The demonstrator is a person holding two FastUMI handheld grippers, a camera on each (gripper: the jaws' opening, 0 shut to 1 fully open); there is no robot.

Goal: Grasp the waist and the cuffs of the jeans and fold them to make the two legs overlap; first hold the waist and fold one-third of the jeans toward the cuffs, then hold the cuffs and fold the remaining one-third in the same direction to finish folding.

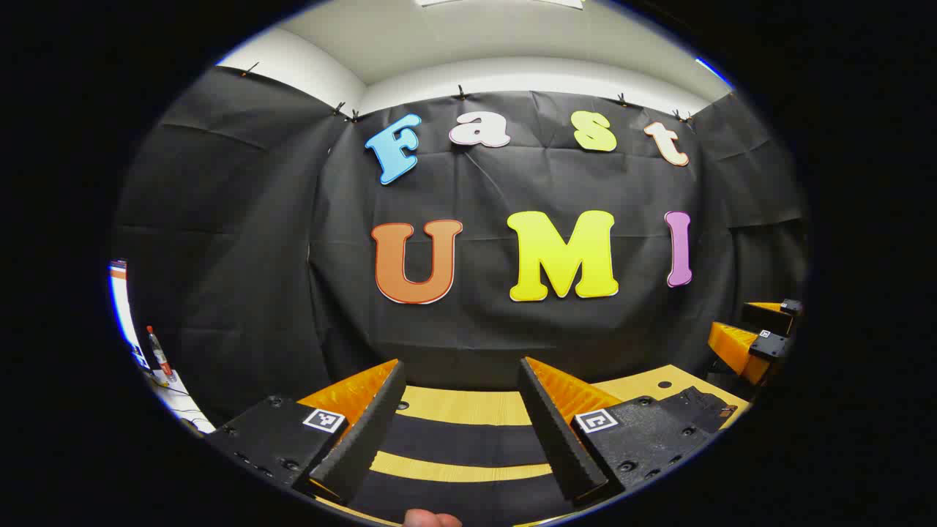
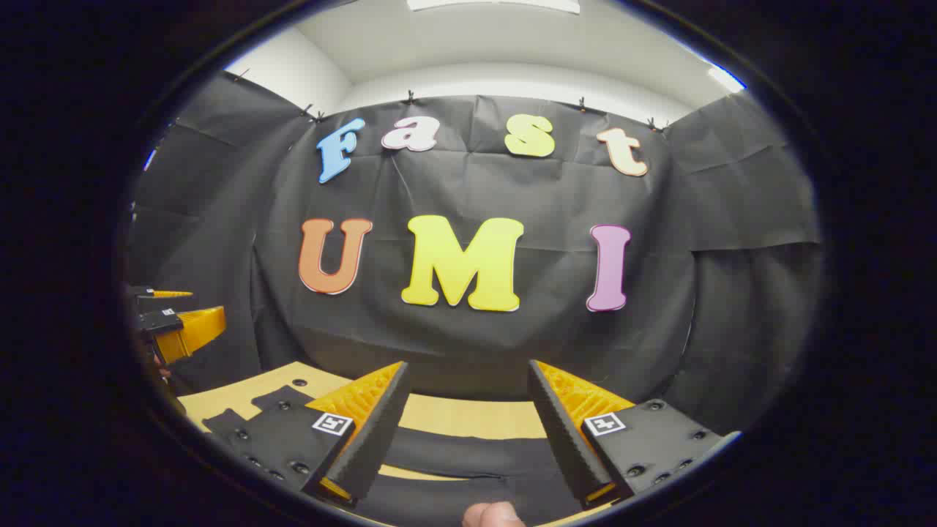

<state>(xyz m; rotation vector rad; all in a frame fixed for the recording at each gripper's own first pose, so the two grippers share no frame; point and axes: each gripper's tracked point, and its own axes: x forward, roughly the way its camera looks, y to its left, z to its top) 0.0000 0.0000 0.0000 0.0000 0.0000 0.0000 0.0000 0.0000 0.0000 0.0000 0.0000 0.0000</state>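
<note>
Fingers of both the left gripper [image 1: 457, 421] and right gripper [image 2: 465, 424] stood spread and empty; dark jeans [image 2: 454, 457] lay at six o'clock on the worktop [image 1: 461, 406]. Grabbing blindly risked pinching one layer.

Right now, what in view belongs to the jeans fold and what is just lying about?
Job:
jeans, dark, spread flat on the table
left gripper, open above them
right gripper, open above them

Lying about:
bottle with a red cap, off to the side
</note>
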